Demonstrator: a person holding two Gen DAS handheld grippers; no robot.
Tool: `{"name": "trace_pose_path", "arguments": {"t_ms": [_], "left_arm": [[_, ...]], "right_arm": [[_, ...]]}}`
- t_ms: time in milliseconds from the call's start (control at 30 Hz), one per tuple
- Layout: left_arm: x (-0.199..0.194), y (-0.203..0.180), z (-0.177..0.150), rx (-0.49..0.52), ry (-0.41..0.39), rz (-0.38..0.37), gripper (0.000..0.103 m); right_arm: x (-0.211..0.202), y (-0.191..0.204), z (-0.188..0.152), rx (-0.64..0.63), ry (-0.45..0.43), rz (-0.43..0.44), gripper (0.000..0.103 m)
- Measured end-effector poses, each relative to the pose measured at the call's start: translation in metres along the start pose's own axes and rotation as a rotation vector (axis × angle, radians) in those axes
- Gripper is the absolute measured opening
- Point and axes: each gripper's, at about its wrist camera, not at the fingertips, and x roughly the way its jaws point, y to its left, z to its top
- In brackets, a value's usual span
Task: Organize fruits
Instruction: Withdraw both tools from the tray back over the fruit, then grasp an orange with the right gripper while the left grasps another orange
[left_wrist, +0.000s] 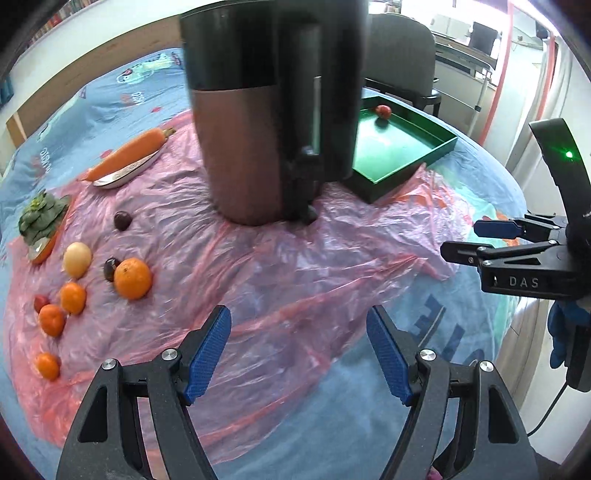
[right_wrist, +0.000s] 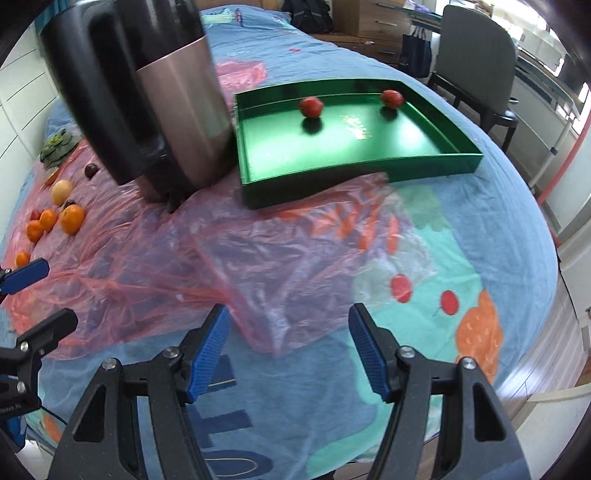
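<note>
Loose fruit lies on the pink plastic sheet at the left: a large orange, a pale yellow fruit, two dark plums, several small oranges and a small red fruit. The green tray at the back right holds two red fruits. My left gripper hovers open over the sheet, right of the fruit, with nothing between its pads. My right gripper stands wide open and empty over the blue cloth, in front of the tray. Each gripper shows in the other's view: right gripper, left gripper.
A tall metal and black kettle stands mid-table between the fruit and the tray. A carrot on a small dish and leafy greens on a plate lie at the far left. A grey chair stands behind the table.
</note>
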Motion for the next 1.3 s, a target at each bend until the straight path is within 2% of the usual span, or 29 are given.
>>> {"name": "trace_pose_path", "arguments": {"t_ms": [167, 467, 633, 733, 900, 1100, 1200, 1300], "left_arm": [[-0.014, 0.046, -0.019, -0.088, -0.008, 0.069, 0.071], [-0.026, 0.142, -0.058, -0.257, -0.026, 0.23, 0.071], [-0.028, 0.203, -0.077, -0.347, -0.047, 0.344, 0.071], [-0.027, 0.244, -0.087, -0.426, -0.051, 0.386, 0.071], [-0.019, 0.296, -0.093, -0.527, -0.055, 0.398, 0.071], [-0.001, 0.317, -0.097, -0.587, -0.023, 0.367, 0.071], [0.008, 0.321, -0.1, -0.601, 0.001, 0.362, 0.071], [0.013, 0.322, -0.102, -0.606, 0.014, 0.354, 0.07]], "right_arm": [[0.004, 0.057, 0.0, -0.064, 0.029, 0.096, 0.101], [0.02, 0.193, 0.012, -0.275, 0.038, 0.293, 0.101], [0.036, 0.242, 0.037, -0.337, 0.003, 0.352, 0.101], [0.048, 0.265, 0.056, -0.354, -0.028, 0.359, 0.101], [0.07, 0.289, 0.082, -0.341, -0.047, 0.35, 0.101], [0.094, 0.295, 0.094, -0.295, -0.019, 0.335, 0.1], [0.101, 0.297, 0.096, -0.285, -0.009, 0.332, 0.096], [0.106, 0.299, 0.098, -0.288, -0.002, 0.327, 0.086]]}}
